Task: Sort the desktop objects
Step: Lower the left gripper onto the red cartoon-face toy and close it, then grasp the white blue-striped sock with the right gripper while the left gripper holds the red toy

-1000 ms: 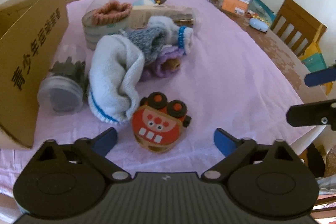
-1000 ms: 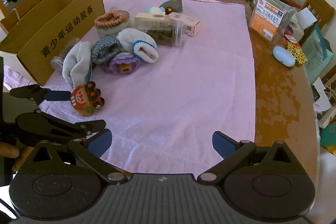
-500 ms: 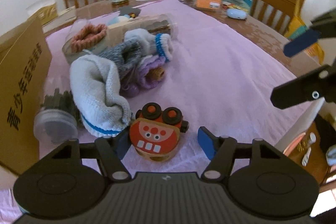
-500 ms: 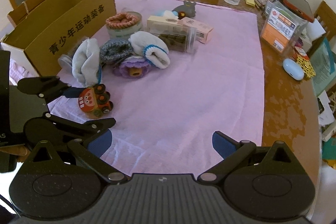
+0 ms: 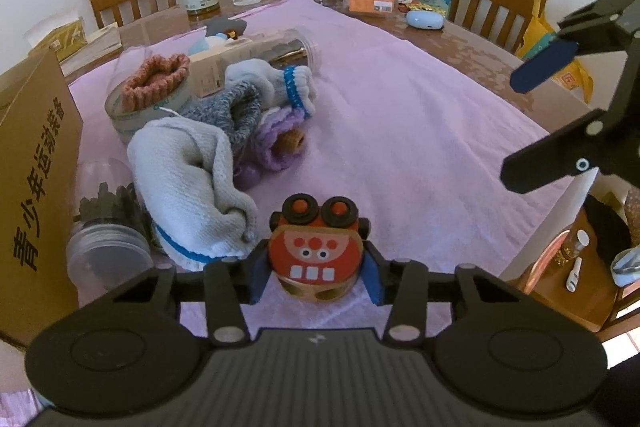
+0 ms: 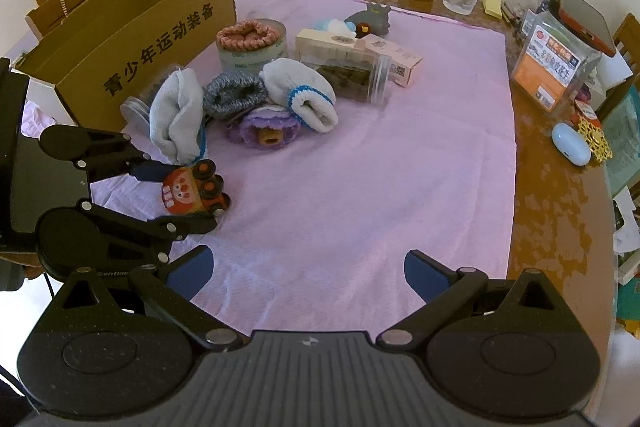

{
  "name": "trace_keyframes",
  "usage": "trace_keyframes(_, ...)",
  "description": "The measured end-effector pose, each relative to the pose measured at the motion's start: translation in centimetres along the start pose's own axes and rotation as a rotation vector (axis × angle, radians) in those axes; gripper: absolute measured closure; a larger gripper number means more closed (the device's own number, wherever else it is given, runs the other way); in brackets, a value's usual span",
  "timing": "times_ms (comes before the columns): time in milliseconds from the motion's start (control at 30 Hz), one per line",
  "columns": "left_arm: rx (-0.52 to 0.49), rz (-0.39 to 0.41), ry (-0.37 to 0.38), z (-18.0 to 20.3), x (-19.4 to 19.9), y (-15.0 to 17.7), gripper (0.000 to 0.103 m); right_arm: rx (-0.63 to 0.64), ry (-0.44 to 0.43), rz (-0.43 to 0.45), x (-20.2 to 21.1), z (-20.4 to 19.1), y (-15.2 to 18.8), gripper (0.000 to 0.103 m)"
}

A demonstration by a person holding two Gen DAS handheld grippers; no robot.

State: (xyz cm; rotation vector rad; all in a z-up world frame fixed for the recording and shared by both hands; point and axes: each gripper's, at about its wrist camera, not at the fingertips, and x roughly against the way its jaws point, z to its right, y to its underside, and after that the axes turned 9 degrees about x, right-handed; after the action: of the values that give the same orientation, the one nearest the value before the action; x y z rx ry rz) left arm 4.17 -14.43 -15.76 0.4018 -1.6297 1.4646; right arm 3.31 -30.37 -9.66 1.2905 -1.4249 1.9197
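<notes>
- Left wrist view: my left gripper [image 5: 316, 269] has its blue pads pressed on both sides of the red toy car [image 5: 316, 251], which sits on the pink cloth [image 5: 400, 147] just beside the white sock [image 5: 192, 187]. I grip it low so I can lift it away from the pile.
- Right wrist view: my right gripper [image 6: 308, 273] has its jaws wide, holding nothing, over bare cloth well apart from the white sock. I judge the cardboard box [image 6: 132, 39] behind the sock is the destination.

Open pink cloth [image 6: 380, 187] right of centre, sock pile [image 6: 240, 103] and cardboard box [image 6: 132, 39] crowding left
</notes>
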Motion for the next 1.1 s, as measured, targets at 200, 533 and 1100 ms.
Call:
trace_keyframes(200, 0.006, -0.010, 0.014, 0.3, 0.8, 0.3, 0.057, 0.059, -0.002, 0.009, 0.0, -0.7, -0.7, 0.000)
trace_keyframes(533, 0.087, 0.019, -0.025, -0.6, 3.7, 0.6, 0.057, 0.182, -0.046, 0.050, -0.3, -2.2, -2.7, 0.000)
trace_keyframes(1100, 0.256, 0.046, -0.199, -3.9, 8.9, 3.1, 0.057, 0.529, -0.129, 0.140, -3.6, -7.6, -8.2, 0.002)
